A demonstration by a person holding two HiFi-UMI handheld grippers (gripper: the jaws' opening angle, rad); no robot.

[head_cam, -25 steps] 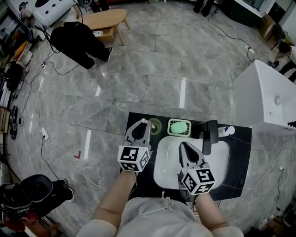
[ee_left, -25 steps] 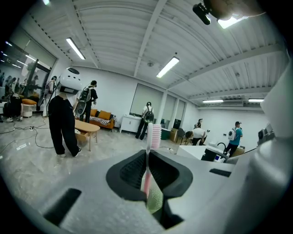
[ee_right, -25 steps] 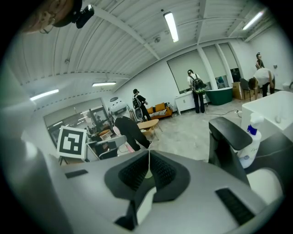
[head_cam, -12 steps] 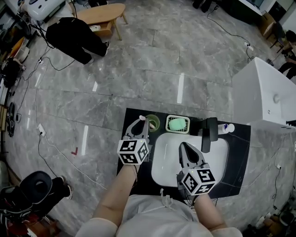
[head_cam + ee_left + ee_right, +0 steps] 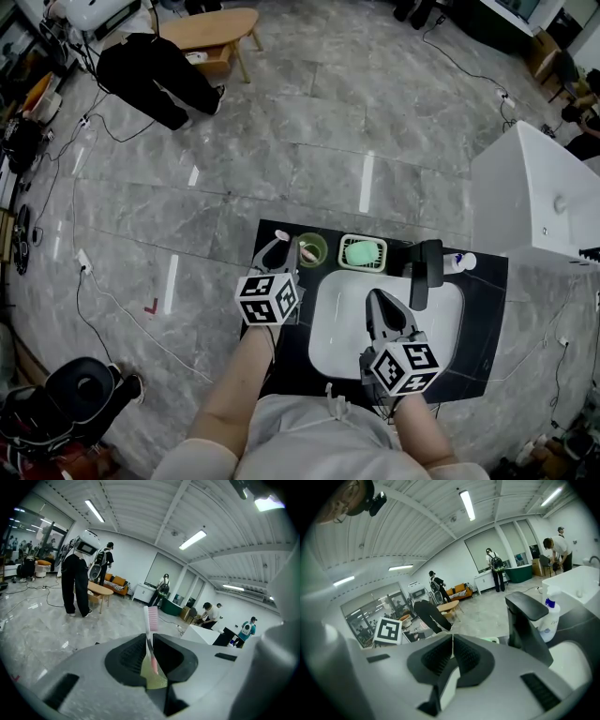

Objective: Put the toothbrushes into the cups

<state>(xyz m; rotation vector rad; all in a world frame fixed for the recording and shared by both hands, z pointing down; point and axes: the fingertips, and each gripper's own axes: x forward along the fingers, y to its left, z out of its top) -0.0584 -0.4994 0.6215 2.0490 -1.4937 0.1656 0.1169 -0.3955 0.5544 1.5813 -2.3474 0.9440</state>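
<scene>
My left gripper (image 5: 287, 249) is shut on a pink toothbrush (image 5: 301, 250) at the left end of the black counter, right beside the green cup (image 5: 313, 249). In the left gripper view the toothbrush (image 5: 151, 620) stands upright between the pads with its bristle head up. The pale green cup (image 5: 154, 679) shows just below the jaws of the left gripper (image 5: 150, 641). My right gripper (image 5: 380, 300) hovers over the white sink (image 5: 342, 323), shut, with nothing in it. In its own view the right gripper (image 5: 452, 641) has its pads pressed together.
A green soap dish (image 5: 362, 253) sits behind the sink, with a black faucet (image 5: 425, 272) and a small spray bottle (image 5: 462, 263) to its right. The faucet (image 5: 526, 623) and the bottle (image 5: 551, 616) stand close ahead of the right gripper. A white cabinet (image 5: 539, 192) stands at the right.
The left gripper has sunk a little with the toothbrush beside the green cup and rolled slightly. The right gripper has stayed over the sink.
</scene>
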